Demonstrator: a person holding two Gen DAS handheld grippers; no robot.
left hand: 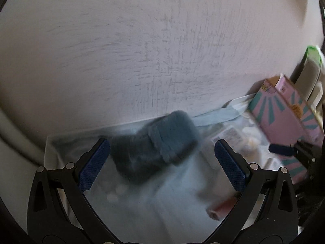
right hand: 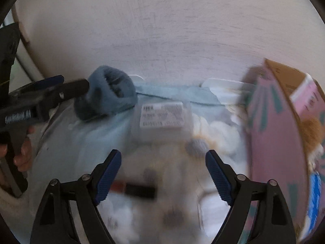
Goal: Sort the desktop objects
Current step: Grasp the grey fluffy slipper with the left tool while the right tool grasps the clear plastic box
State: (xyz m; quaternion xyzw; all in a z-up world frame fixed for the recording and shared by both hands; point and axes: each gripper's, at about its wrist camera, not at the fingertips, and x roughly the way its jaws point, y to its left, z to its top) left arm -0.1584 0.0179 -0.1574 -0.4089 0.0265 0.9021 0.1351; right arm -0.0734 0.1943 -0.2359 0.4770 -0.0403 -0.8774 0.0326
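Observation:
A fuzzy blue-grey sock or pouch [left hand: 156,144] lies in a clear plastic bin [left hand: 61,142], just ahead of my open, empty left gripper [left hand: 160,152]. It also shows in the right wrist view [right hand: 109,93], where the left gripper [right hand: 67,87] reaches it from the left. My right gripper [right hand: 163,162] is open and empty above cotton pads [right hand: 219,130], a clear labelled box [right hand: 162,118] and a dark tube with a reddish end [right hand: 136,189]. Both views are blurred.
A pink carton with teal rays [right hand: 280,134] stands tilted at the right; it also shows in the left wrist view [left hand: 284,113]. A pale blue cloth [right hand: 174,93] lies along the bin's far edge. A plain wall [left hand: 142,40] is close behind.

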